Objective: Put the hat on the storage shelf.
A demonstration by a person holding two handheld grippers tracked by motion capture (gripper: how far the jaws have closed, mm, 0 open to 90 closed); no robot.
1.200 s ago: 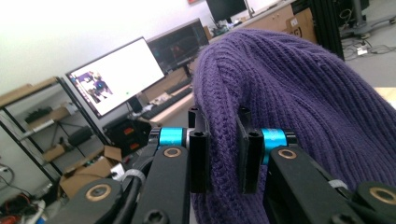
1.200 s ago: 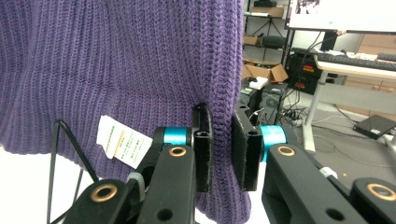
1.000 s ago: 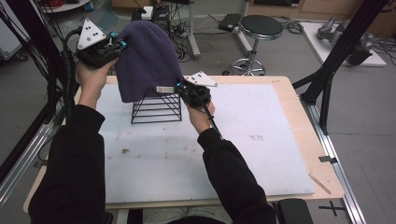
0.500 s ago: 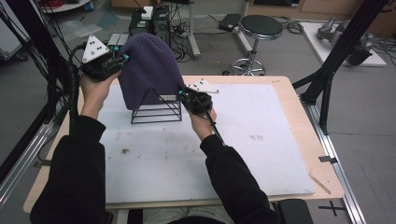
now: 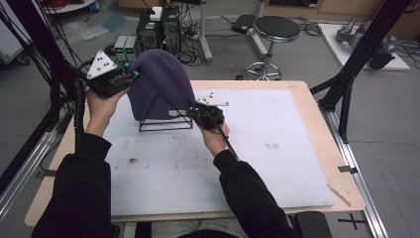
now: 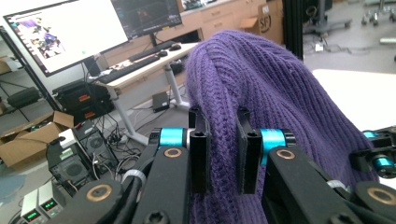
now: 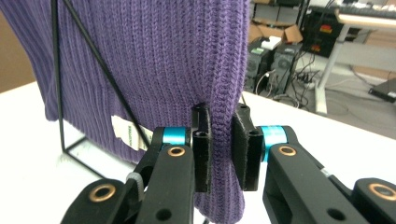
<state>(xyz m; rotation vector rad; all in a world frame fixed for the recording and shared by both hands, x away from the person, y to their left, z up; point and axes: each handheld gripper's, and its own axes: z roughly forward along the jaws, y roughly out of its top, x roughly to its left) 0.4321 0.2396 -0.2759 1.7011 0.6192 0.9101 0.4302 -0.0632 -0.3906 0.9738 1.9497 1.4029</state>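
- At the upper left of the high view, our left hand (image 5: 101, 106) carries the left claw (image 5: 130, 78), with its grey three-cornered plate on top.
- In the left gripper view, at the middle of the frame, we see that claw's two black jaws closed on a fold of the purple knit hat (image 6: 261, 88); the knit is squeezed between the pads.
- The hat (image 5: 158, 84) sits in the upper left part of the high view, draped over a black wire stand (image 5: 166, 124) that rests on the white sheet covering the desk (image 5: 307, 94).
- The hat's lower edge hangs above the stand's base bars, and a pale label shows at that edge near the middle of the stand.
- Just right of the stand, near the centre of the high view, our right hand (image 5: 214, 139) brings the right claw (image 5: 195, 111) to the hat's lower right side.
- In the right gripper view, at the middle of the frame, that claw's jaws are clamped on the hat's (image 7: 154, 60) hanging edge, the fabric pinched flat between them.
- The same view shows the stand's (image 7: 60, 93) thin black bars to the left of the frame, crossing in front of the knit, with the label (image 7: 125, 133) beside them.
- Further right in the high view, the white sheet lies bare up to the desk's wooden border.
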